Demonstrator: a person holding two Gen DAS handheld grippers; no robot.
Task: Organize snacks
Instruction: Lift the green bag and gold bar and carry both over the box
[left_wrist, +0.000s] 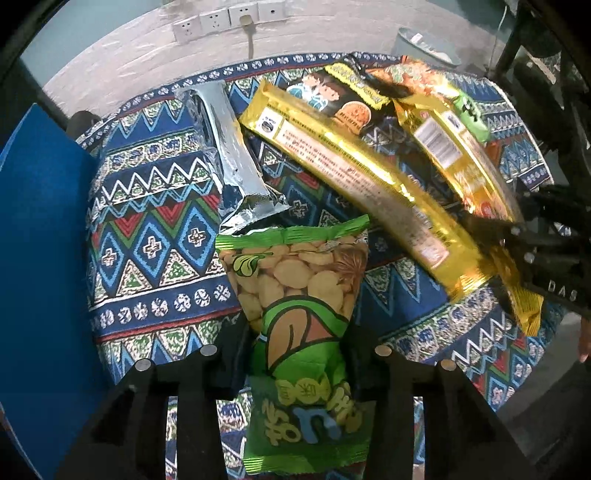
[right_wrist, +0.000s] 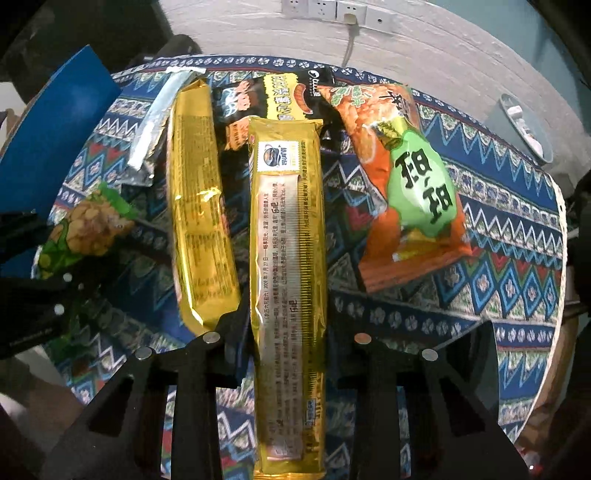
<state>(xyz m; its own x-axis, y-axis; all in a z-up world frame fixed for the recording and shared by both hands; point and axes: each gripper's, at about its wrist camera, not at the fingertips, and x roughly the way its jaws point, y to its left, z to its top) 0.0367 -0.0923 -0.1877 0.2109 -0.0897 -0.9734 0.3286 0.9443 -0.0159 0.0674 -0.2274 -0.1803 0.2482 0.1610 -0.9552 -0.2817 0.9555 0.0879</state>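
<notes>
left gripper (left_wrist: 295, 347) jaws clamp green bag (left_wrist: 299, 295) (bottom cropped) | right gripper (right_wrist: 286, 332) jaws clamp gold pack (right_wrist: 286, 240)

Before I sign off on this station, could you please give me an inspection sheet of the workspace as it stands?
Surface: round table under a patterned cloth.
Job's things: green snack bag; two long gold packs, one between the right fingers, the other beside it; orange bag; black pack; silver pouch.
Clutter: blue board at the table edge.
Grippers: left tool shut on the green snack bag; right tool shut on a gold pack.
Cables: one lead plugged into the wall sockets.
Surroundings: grey bin beside the table.
</notes>
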